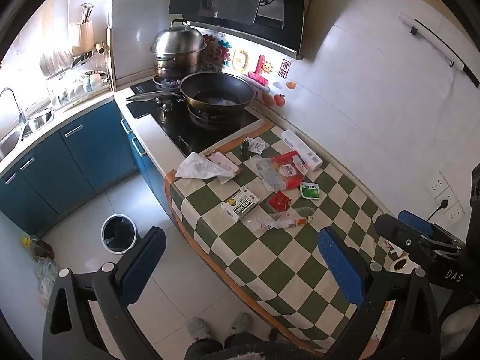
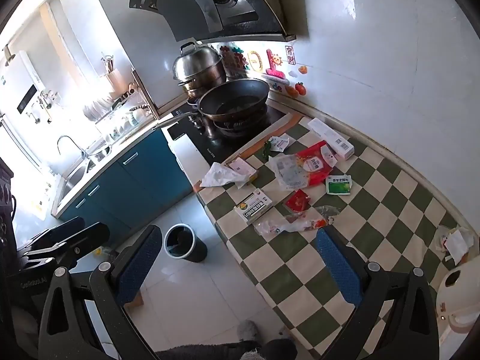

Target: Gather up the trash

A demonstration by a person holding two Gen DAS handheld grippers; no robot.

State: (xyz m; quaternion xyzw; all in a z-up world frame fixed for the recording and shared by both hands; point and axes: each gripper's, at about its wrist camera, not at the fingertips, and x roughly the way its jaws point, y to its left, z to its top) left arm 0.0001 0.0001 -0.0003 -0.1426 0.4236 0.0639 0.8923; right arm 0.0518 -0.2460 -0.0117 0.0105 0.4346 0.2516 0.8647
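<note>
Trash lies scattered on the green-and-white checkered cloth (image 1: 288,255) over the counter: a crumpled white paper (image 1: 201,166), a green-and-white medicine box (image 1: 240,204), a clear torn wrapper (image 1: 276,222), a small red sachet (image 1: 279,201), a green sachet (image 1: 310,190), a red-and-white bag (image 1: 285,169) and a long white box (image 1: 301,150). A black bin (image 1: 118,234) with a dark liner stands on the floor left of the counter; it also shows in the right wrist view (image 2: 184,243). My left gripper (image 1: 240,262) is open and empty, held above the counter's front edge. My right gripper (image 2: 237,261) is open and empty too.
A black wok (image 1: 217,93) and a steel steamer pot (image 1: 177,51) sit on the stove behind the trash. Blue cabinets (image 1: 75,156) and a sink (image 1: 18,132) run along the left. More crumpled paper (image 2: 456,243) and a white appliance (image 2: 459,300) are at the counter's right end.
</note>
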